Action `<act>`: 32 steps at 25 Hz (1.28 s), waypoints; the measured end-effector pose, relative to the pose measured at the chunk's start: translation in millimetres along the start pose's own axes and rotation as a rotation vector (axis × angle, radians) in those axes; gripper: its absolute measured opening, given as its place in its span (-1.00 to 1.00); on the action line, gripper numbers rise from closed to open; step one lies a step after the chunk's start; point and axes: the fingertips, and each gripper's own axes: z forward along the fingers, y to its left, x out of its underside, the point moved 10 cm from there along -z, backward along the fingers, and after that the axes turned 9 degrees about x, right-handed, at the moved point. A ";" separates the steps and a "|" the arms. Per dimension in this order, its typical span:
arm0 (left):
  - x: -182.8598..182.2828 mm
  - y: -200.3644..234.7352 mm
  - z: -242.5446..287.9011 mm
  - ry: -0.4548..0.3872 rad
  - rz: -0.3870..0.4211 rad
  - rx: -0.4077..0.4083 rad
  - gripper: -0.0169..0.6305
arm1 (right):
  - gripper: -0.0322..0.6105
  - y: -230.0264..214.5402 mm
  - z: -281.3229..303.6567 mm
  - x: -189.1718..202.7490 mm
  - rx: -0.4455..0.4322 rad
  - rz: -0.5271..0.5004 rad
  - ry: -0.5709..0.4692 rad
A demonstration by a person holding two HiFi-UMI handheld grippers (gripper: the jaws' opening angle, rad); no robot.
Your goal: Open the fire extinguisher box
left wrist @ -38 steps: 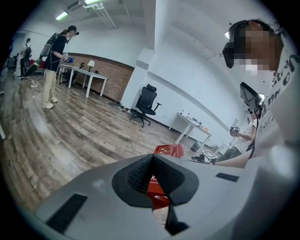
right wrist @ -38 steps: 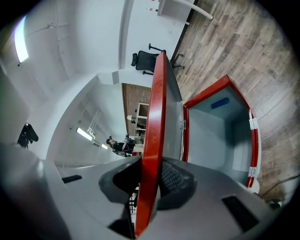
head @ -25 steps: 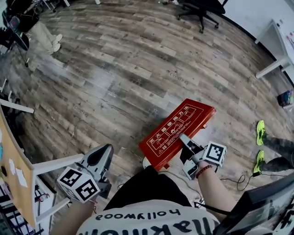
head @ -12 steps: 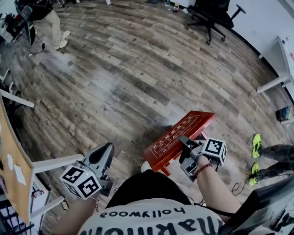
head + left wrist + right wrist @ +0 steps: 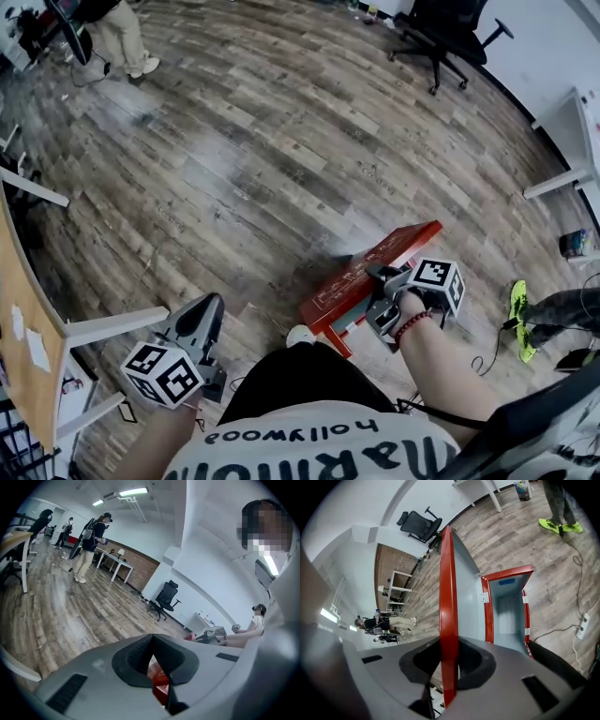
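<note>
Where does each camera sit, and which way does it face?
Head view: on the head, facing down at the floor; shows forearms, left tool, right tool.
Left tool view: on that tool, over its shut jaws, facing across the room toward an office chair.
Right tool view: on that tool, along the lid its jaws clamp, into the open box.
Shared: head and right tool views show the lid.

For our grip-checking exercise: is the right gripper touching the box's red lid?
Touching. In the right gripper view, the right gripper pinches the red lid by its edge, pads against both faces.
</note>
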 end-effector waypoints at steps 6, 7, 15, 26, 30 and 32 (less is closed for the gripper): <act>2.0 5.7 -13.6 -0.043 -0.015 -0.013 -0.93 | -0.64 17.7 7.0 -2.9 0.047 -0.033 0.008; 2.9 5.7 -16.3 -0.047 -0.019 -0.018 -0.93 | -0.63 20.4 8.1 -2.9 0.058 -0.045 0.011; 16.8 3.7 -44.4 -0.111 -0.046 -0.085 -0.93 | -0.59 40.3 23.6 -3.0 0.118 -0.089 0.027; 39.6 -56.7 -84.1 -0.255 -0.063 -0.301 -0.93 | -0.54 66.1 44.1 -8.1 0.205 -0.093 0.052; 57.2 -97.0 -84.5 -0.328 -0.094 -0.372 -0.93 | -0.51 69.7 45.4 -12.1 0.213 -0.127 0.069; 68.7 -115.3 -80.8 -0.352 -0.108 -0.415 -0.93 | -0.51 74.6 48.6 -14.1 0.217 -0.155 0.082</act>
